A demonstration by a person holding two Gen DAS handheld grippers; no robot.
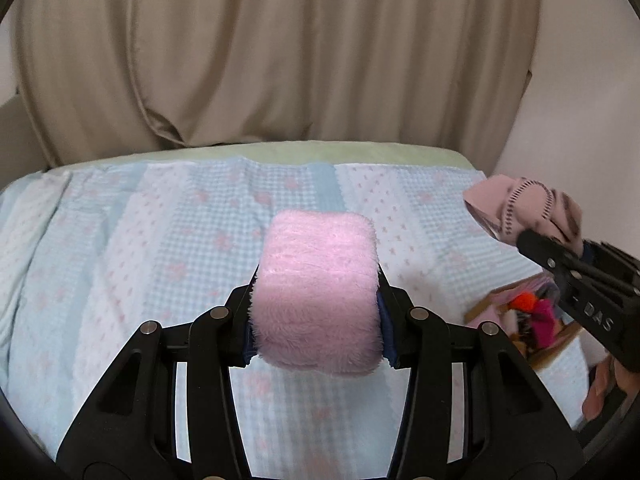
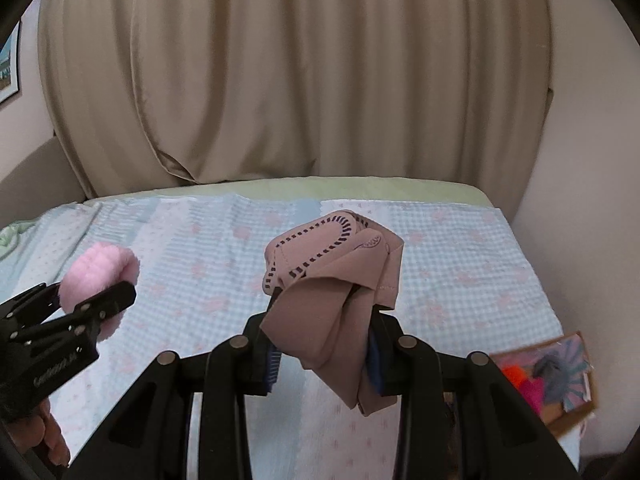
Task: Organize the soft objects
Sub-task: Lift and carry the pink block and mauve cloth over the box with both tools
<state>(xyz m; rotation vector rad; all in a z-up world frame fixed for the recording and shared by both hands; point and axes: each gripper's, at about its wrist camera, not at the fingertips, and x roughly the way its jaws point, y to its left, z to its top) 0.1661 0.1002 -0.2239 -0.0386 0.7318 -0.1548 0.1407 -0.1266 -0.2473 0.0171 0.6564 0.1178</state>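
Above the bed: two soft items, both held clear of the quilt.
Item 1: pink fluffy roll, clamped crosswise in the left gripper, long axis pointing away.
Item 2: mauve folded cloth, clenched in the right gripper, bundle hanging below its pads.
Box: low right, on the bed, already holding bright pieces; nearer the right gripper, probably the destination.
Left view crops the box behind the right gripper; right view shows it clearer, though blurred.
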